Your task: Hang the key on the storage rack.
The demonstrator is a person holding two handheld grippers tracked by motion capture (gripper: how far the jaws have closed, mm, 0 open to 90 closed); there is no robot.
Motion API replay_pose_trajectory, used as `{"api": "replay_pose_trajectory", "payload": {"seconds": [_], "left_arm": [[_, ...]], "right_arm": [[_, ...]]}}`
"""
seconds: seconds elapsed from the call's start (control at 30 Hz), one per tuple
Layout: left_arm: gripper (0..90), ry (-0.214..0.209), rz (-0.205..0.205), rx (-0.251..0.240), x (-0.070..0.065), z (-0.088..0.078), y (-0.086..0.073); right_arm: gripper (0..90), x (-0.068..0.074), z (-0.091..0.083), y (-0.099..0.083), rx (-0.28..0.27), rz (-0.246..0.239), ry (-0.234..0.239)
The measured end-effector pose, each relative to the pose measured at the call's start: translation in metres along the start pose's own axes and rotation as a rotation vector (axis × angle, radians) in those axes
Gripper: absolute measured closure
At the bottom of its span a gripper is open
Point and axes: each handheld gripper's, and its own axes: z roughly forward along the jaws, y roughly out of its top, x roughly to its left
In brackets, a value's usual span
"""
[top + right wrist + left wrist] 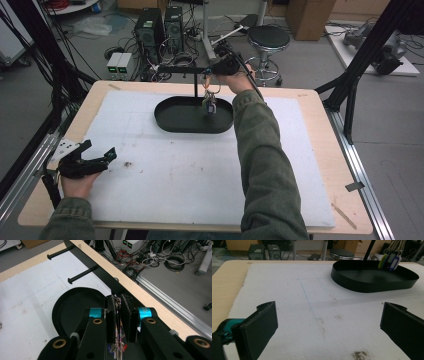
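- Nearest us at the lower left, our left gripper (97,159) lay on the white foam mat (165,175), its jaws spread wide with nothing between them.
- Two black pads (259,327) framed bare mat in the left gripper view.
- Moving right, we counted one black oval tray (172,117) on the far half of the mat, with one thin black post rising from it.
- One crossbar topped that post, and in the right gripper view we counted two black pegs (81,274) jutting from it.
- One bunch of keys (210,102) hung over the tray's right part; we made out three plastic tags (390,261) on it, one yellow-green and two blue.
- Farthest right, our right gripper (214,70) was clamped tight on the top of the keys (117,302), just beside the crossbar.
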Motion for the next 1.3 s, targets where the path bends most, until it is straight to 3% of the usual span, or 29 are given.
{"api": "replay_pose_trajectory", "payload": {"seconds": [0.17, 0.37, 0.5, 0.57, 0.87, 1.07, 1.13, 1.2, 1.3], "left_arm": [[1.7, 0.000, -0.003, -0.002, 0.000, 0.000, 0.000], [1.8, 0.000, -0.003, -0.005, 0.000, 0.000, 0.000], [1.7, -0.001, -0.001, -0.002, 0.000, 0.000, 0.000], [1.7, -0.002, -0.003, -0.004, 0.000, 0.000, 0.000], [1.7, -0.002, -0.001, -0.003, -0.001, 0.000, 0.000], [1.7, -0.002, 0.001, -0.001, 0.000, 0.000, 0.000], [1.8, -0.001, 0.000, 0.000, 0.000, 0.000, 0.000], [1.8, -0.001, 0.001, 0.002, -0.001, 0.000, 0.000], [1.8, 0.001, 0.004, 0.004, -0.001, 0.001, 0.000]], "right_arm": [[78.6, -0.001, -0.003, 0.001, -0.036, 0.042, 0.022], [72.8, -0.001, -0.008, 0.000, -0.023, 0.049, 0.023], [60.0, 0.001, -0.010, 0.000, -0.026, 0.059, 0.042], [48.9, 0.005, -0.011, 0.000, -0.018, 0.051, 0.023], [20.3, 0.011, -0.020, 0.001, -0.016, 0.077, -0.040], [9.6, 0.009, -0.027, -0.004, 0.019, 0.091, -0.085], [0.8, 0.007, -0.028, -0.008, 0.038, 0.092, -0.103], [0.4, 0.007, -0.029, -0.011, 0.047, 0.092, -0.122], [0.4, 0.005, -0.034, -0.017, 0.043, 0.106, -0.111]]}}
